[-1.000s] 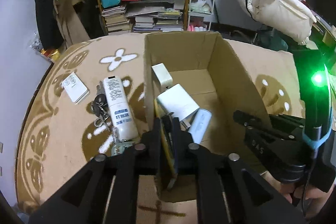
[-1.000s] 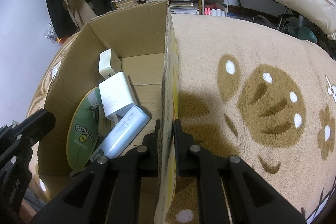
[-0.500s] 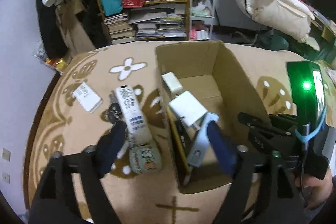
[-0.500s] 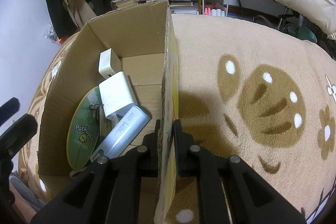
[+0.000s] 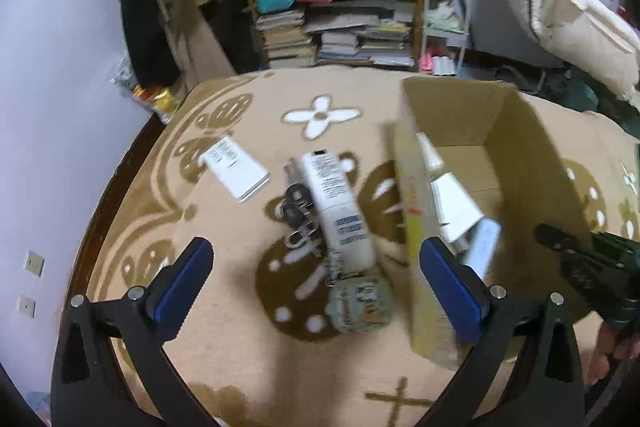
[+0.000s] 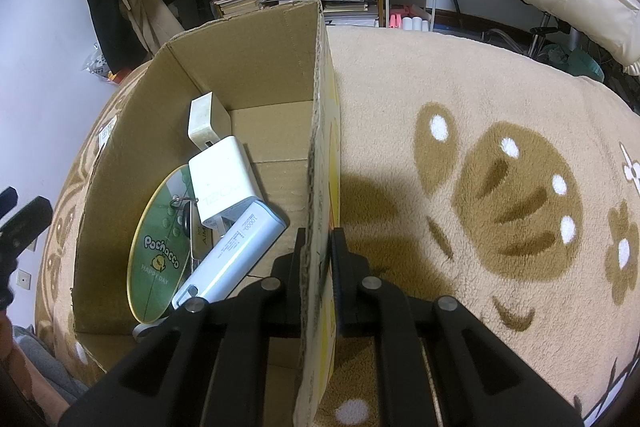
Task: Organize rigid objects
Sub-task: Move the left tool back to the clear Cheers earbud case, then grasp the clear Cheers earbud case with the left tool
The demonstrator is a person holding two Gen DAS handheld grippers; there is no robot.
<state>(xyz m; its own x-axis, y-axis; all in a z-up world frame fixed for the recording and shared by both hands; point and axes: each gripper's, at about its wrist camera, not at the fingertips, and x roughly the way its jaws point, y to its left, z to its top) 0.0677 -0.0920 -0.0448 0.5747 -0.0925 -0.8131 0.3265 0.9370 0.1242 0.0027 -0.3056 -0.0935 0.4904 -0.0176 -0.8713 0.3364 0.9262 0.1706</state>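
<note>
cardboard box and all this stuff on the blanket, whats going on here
A person is sorting loose items into a cardboard box with a claw in each hand. The right claw is clamped on the box's side wall. The left claw is open and empty above the white bottle, keys and small pouch on the blanket, with a white card further off. Already inside the box are two white chargers, a power bank and a green disc.

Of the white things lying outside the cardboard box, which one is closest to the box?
The white cylindrical bottle, lying beside the keys; the flat white rectangular device lies farther left on the beige blanket.
</note>
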